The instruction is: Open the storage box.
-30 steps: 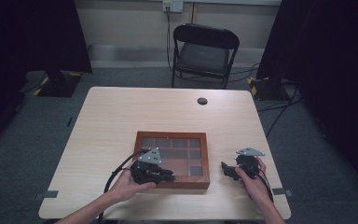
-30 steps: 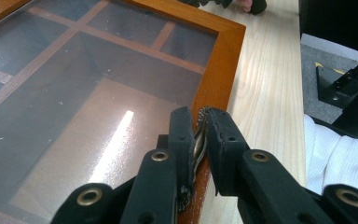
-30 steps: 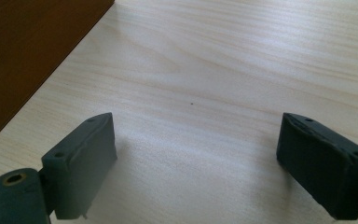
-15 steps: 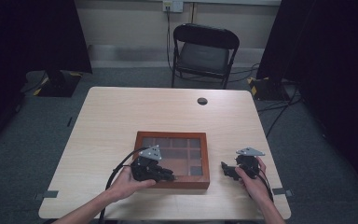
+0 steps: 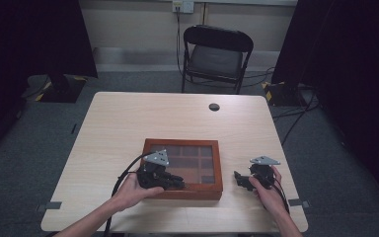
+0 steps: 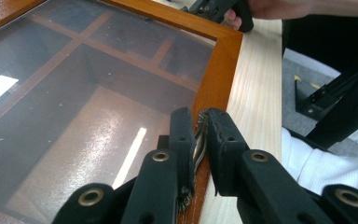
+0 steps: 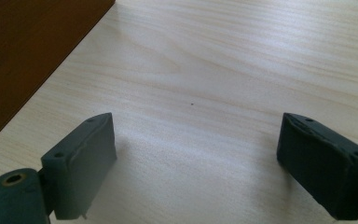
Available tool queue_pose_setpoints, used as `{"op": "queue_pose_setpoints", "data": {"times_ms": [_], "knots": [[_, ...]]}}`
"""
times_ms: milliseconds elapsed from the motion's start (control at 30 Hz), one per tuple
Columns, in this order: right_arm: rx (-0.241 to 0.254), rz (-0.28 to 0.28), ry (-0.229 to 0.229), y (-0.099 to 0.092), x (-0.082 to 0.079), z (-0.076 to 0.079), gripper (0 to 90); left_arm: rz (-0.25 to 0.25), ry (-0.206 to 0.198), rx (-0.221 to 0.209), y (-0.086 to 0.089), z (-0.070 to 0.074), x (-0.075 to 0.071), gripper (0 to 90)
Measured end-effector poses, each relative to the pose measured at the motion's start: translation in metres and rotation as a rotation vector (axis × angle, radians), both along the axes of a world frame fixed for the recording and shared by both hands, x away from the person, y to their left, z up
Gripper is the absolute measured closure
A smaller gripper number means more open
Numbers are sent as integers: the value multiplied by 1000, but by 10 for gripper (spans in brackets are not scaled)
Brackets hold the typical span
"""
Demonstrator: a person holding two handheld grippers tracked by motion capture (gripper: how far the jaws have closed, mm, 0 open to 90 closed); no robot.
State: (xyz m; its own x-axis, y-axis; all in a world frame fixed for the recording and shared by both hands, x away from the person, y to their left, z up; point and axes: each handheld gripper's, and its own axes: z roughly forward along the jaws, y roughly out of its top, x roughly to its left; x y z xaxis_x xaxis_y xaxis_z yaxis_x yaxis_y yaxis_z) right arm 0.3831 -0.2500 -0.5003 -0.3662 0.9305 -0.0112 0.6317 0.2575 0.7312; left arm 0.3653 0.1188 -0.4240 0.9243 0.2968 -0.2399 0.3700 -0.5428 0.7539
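Note:
A shallow wooden box (image 5: pixel 220 168) with a glass lid and dividers inside lies near the table's front edge. My left gripper (image 5: pixel 179 183) reaches over its front rim from the left. In the left gripper view the jaws (image 6: pixel 199 117) are shut on a small brass clasp (image 6: pixel 198 144) at the edge of the lid frame (image 6: pixel 219 65). My right gripper (image 5: pixel 238 178) rests low over bare table to the right of the box, pointing toward it. Its jaws (image 7: pixel 196 140) stand wide open with nothing between them, and the box's side wall (image 7: pixel 28 56) is at the left.
A black round grommet (image 5: pixel 214 106) sits in the tabletop (image 5: pixel 128 123) toward the far side. A black folding chair (image 5: pixel 216 54) stands behind the table. Cables lie on the floor at the right. The right hand's gripper (image 6: pixel 219 7) appears beyond the box's far corner.

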Motion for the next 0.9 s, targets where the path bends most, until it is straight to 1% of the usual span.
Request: {"op": "queue_pose_setpoints", "data": {"times_ms": [33, 67, 100, 133, 167, 233, 267, 333, 467, 533, 567, 600, 633, 667, 767, 800, 900], "knots": [[0, 0, 0, 0, 0, 0, 110, 0, 0, 0, 0, 0, 0, 809], [0, 0, 0, 0, 0, 0, 110, -2, -6, 20, -1, 1, 0, 808], [0, 0, 0, 0, 0, 0, 110, -4, -4, 25, -1, 2, 0, 809], [0, 1, 0, 0, 0, 0, 109, -2, -4, 21, -1, 2, 0, 809], [-1, 0, 0, 0, 0, 0, 109, 0, -5, 4, -1, 3, 1, 809], [-1, 1, 0, 0, 0, 0, 108, -3, -1, 0, 0, 5, 1, 809], [-1, 1, 0, 0, 0, 0, 107, -3, -3, -6, 0, 8, 2, 809], [-1, 0, 1, 0, 0, 0, 106, 0, -7, -12, 1, 11, 3, 809], [0, -1, 1, 0, 1, 0, 104, -3, -2, -1, 0, 13, 4, 809], [0, -1, 1, 0, 1, 0, 103, 0, 1, -3, 0, 14, 4, 809], [-1, 0, 1, 0, 1, 0, 101, 0, -2, 5, 0, 17, 4, 809], [-1, 1, 2, 0, 1, 0, 99, -1, -1, -10, 1, 18, 5, 809], [-1, 1, 2, 0, 1, 0, 99, -1, -1, -10, 1, 18, 5, 809], [-1, 1, 3, 0, 1, 0, 99, 1, 1, -20, 2, 20, 6, 809], [-1, 1, 3, 0, 1, 0, 99, -4, 1, -16, 2, 23, 7, 809], [-1, 1, 3, 0, 1, 0, 99, 1, 2, -28, 2, 24, 7, 809], [-1, 1, 3, 0, 1, 0, 99, 8, 4, -31, 2, 26, 8, 809]]}}
